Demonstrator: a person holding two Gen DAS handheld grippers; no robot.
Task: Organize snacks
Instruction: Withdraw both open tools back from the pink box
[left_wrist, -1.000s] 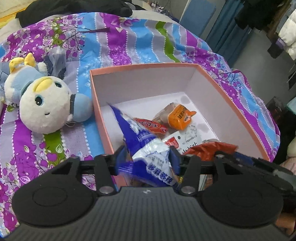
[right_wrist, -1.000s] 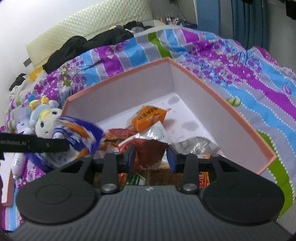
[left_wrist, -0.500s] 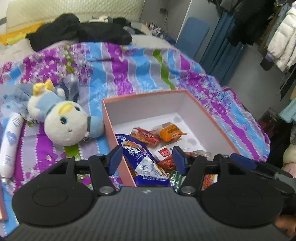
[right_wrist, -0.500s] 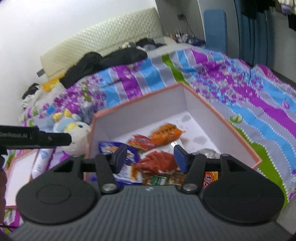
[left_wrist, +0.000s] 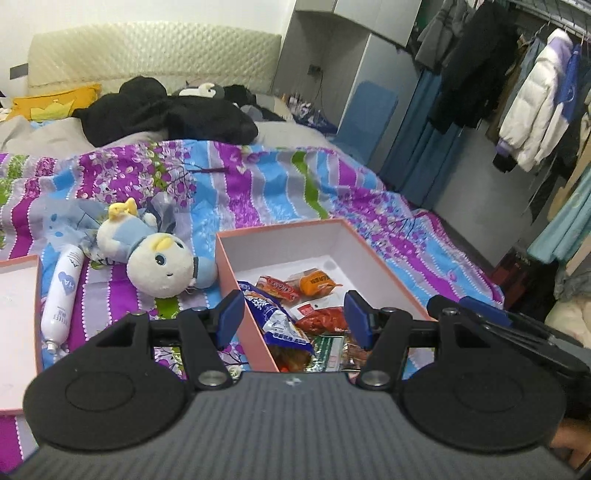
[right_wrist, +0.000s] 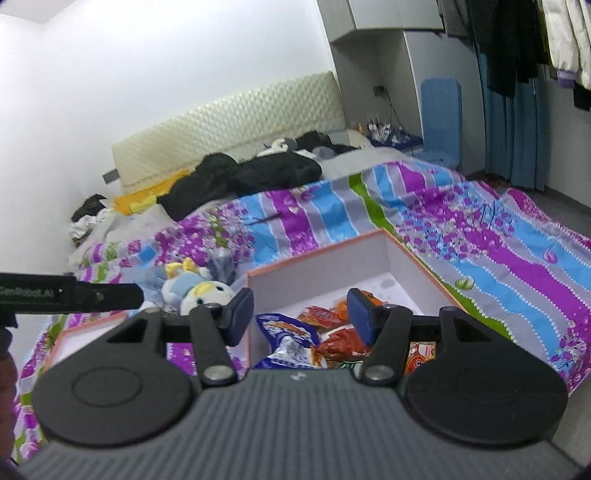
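Both tongs (left_wrist: 293, 319) (right_wrist: 301, 314) gape above crinkly blue-white snack bag (left_wrist: 279, 321).

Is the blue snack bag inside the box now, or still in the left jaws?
Inside. The blue snack bag lies in the box against its left wall; the left gripper is open, holding nothing.

Both cameras ride low behind their own fingers, raised above the near end of the bed and facing up it toward the padded headboard (left_wrist: 147, 55); the left wrist view looks steeply down on the pink box (left_wrist: 236, 273), its right edge catching the other tool; the right wrist view sits further right and tilts flatter, catching more wall; both share the box, the plush toy (right_wrist: 201, 291) and the striped quilt (right_wrist: 480, 236).
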